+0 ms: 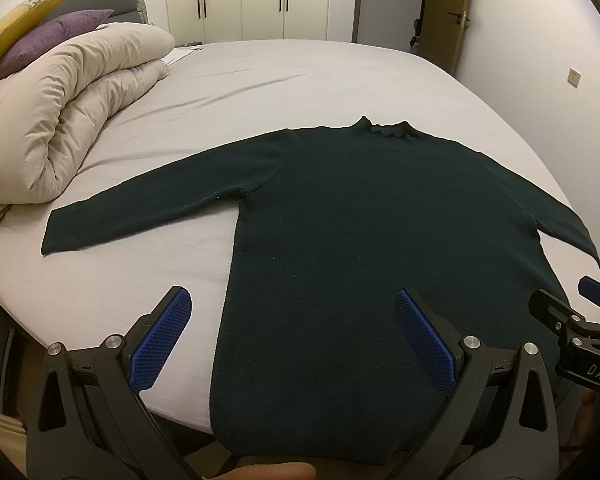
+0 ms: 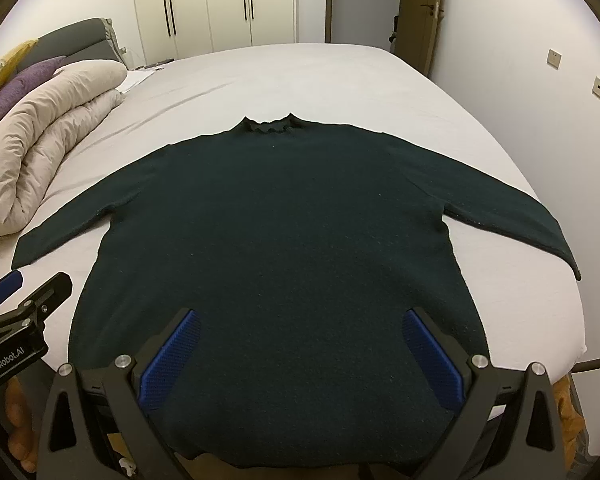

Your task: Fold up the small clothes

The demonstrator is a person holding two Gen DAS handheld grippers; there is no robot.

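Observation:
A dark green long-sleeved sweater lies flat on the bed, collar at the far side, both sleeves spread out, hem hanging over the near edge. It also shows in the right wrist view. My left gripper is open and empty, hovering above the hem's left part, its left finger over bare sheet. My right gripper is open and empty above the middle of the hem. The right gripper also shows at the right edge of the left wrist view; the left gripper shows at the left edge of the right wrist view.
The bed has a pale sheet. A rolled beige duvet with purple and yellow pillows lies at the far left. Wardrobes and a door stand beyond the bed; a wall runs along the right.

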